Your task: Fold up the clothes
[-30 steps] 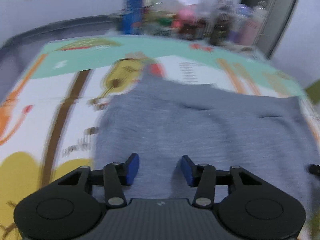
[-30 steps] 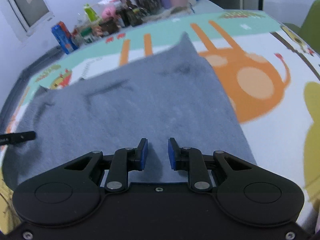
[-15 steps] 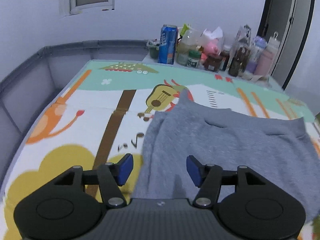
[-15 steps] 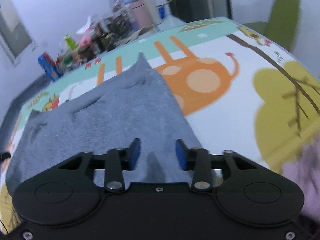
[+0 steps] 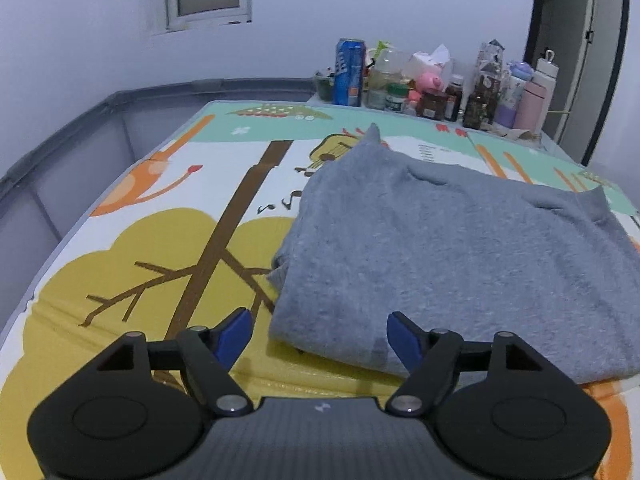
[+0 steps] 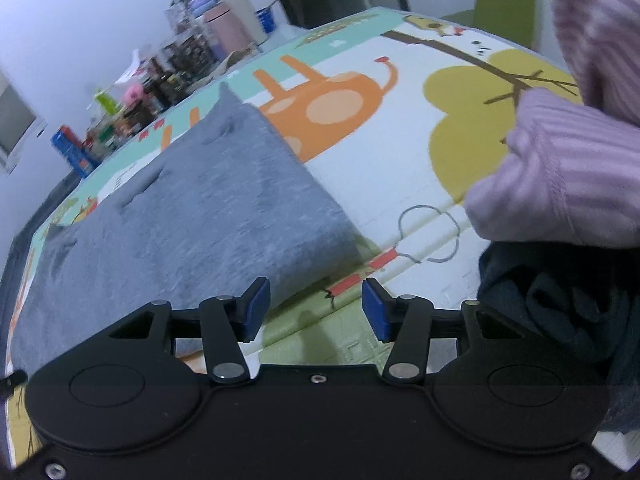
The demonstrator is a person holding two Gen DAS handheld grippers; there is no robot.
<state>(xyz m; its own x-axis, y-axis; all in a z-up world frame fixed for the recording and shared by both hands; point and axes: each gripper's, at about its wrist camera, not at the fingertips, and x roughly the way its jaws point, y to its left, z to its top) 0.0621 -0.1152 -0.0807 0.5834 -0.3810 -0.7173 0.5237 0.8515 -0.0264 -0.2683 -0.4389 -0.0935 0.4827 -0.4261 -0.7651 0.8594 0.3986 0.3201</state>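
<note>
1. Now the left hand-held gripper [image 5: 319, 338] is hovering with its jaws spread wide and nothing between them, just short of the near left corner of the grey garment [image 5: 460, 256].
2. The grey garment is lying folded flat on the cartoon play mat [image 5: 160, 248], its near edge doubled into a thick fold; a pointed corner is sticking up at its far end.
3. The right hand-held gripper [image 6: 316, 312] is also standing well open and gripping nothing, with its left fingertip [image 6: 256, 308] beside the garment's near right corner and bare mat showing in the gap.
4. A person's lilac ribbed sleeve [image 6: 560, 184] is filling the right edge of the right wrist view, and below it a dark blue bunched cloth [image 6: 560, 312] is sitting, possibly another garment, though the view is too cropped to tell.
5. Bottles, jars and a blue can [image 5: 350, 72] are crowding the far edge of the mat, well apart from the garment.
6. A grey padded rail [image 5: 60, 152] is running along the mat's left side.
</note>
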